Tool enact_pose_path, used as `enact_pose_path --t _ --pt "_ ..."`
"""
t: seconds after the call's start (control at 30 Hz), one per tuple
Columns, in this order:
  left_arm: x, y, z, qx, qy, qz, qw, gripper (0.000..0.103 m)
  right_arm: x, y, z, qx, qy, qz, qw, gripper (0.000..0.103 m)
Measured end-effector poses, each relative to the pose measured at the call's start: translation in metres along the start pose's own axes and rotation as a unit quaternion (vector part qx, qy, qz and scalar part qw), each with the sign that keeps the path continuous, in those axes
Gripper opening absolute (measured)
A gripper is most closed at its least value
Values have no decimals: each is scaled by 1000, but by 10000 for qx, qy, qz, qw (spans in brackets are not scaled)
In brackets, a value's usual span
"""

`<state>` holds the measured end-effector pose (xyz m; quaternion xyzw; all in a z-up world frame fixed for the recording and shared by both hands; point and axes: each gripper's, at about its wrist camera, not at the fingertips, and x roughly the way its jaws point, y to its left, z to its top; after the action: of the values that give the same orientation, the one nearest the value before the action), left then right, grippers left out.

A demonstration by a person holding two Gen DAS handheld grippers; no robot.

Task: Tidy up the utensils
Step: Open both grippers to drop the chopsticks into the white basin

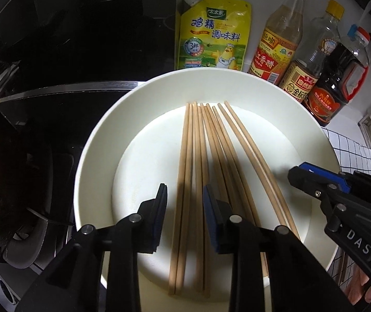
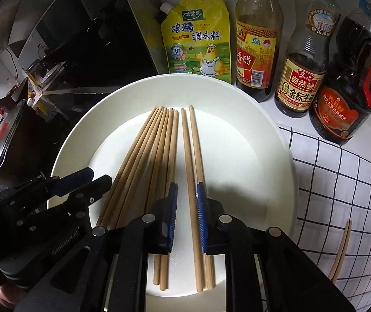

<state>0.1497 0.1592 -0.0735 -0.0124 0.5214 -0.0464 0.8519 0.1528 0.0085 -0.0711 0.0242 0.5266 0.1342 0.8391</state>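
Now: wooden chopsticks (image 1: 198,156) lying loose in white plate (image 1: 94,156). Left gripper (image 1: 184,199) slightly spread over them, gripping nothing. Right gripper (image 2: 186,197) narrowly parted astride two chopsticks, pads not pressing.

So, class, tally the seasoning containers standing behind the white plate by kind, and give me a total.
Bottles: 3 (vinegar bottle, soy sauce bottle, red-handled dark bottle)
Pouches: 1 (yellow pouch)
Total: 4
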Motion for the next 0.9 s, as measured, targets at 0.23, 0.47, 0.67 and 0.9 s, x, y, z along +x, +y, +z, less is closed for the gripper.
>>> enact_pose_path --t 0.23,0.47,0.67,0.9 --pt "-8 4 -6 -56 -57 6 10000 30 -10 -1 -6 7 -58 -22 10000 14" --pt "-21 4 -12 -95 -200 -44 9997 30 -27 1 -14 -25 -181 -86 9998 14" --pt "-38 -3 -19 -32 -354 -98 9993 30 -52 -1 -26 70 -418 -156 9990 14" --pt "-60 -16 -30 0 -494 -158 9987 37 -76 -6 -43 136 -551 -177 9982 15"
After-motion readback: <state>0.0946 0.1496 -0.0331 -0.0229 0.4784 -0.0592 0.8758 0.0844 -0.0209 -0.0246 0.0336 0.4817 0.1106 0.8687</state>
